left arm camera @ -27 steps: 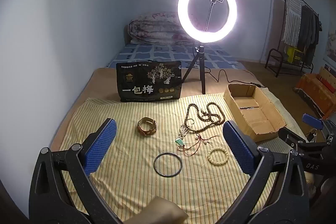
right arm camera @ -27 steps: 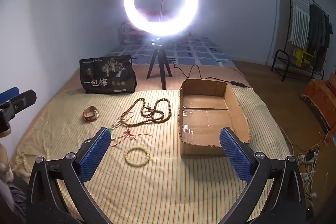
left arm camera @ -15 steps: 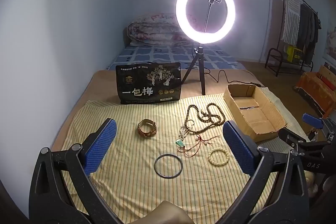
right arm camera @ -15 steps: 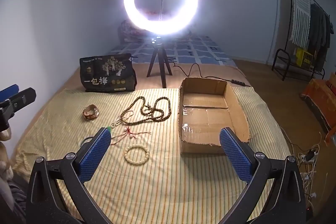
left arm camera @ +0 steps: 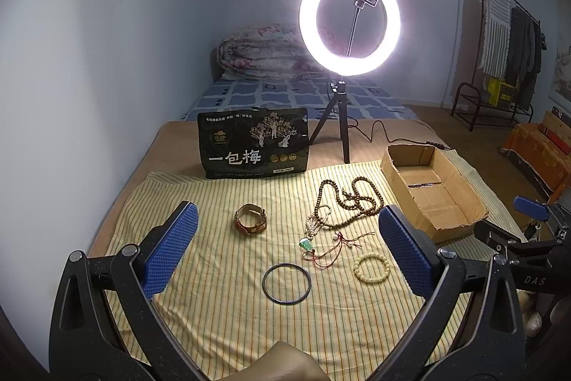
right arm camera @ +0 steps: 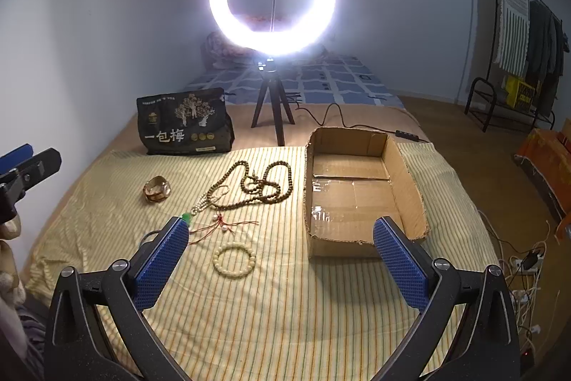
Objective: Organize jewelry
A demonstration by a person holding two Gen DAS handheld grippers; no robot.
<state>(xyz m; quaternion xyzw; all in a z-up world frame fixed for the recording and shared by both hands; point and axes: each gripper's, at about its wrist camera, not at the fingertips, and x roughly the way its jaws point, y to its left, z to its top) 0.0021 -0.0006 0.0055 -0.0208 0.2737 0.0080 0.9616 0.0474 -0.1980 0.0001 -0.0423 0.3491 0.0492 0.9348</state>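
- Lying flat under both grippers is a yellow striped cloth (left arm camera: 221, 291), and every piece of jewelry rests on it.
- Farthest left on the cloth sits a brown leather bracelet (left arm camera: 250, 220), curled on its side, well apart from the other pieces.
- Behind it a black snack bag (left arm camera: 253, 145) with white characters stands upright at the cloth's far edge.
- Nearer the camera, a thin black bangle (left arm camera: 286, 283) lies flat between the two blue pads in the left wrist view.
- Just right of the bangle, a green pendant on red cord (left arm camera: 306, 243) trails its loose cord toward a cream bead bracelet (left arm camera: 371, 269), which lies close beside the cord's end.
- Beyond them a long brown bead necklace (left arm camera: 351, 202) lies looped in a loose tangle, with a short pale strand of beads touching it on its left.
- A lit ring light on a tripod (left arm camera: 349, 20) stands behind the cloth.
- At the right, an open cardboard box (right arm camera: 407, 181) sits on the cloth, nothing in it but tape across its floor.
- Left gripper (left arm camera: 285, 249): jaws spread wide, nothing between the pads, held above the cloth.
- Right gripper (right arm camera: 282, 259): jaws likewise spread wide and empty, with the cream bead bracelet seen between them and the box's near wall just by the right pad.
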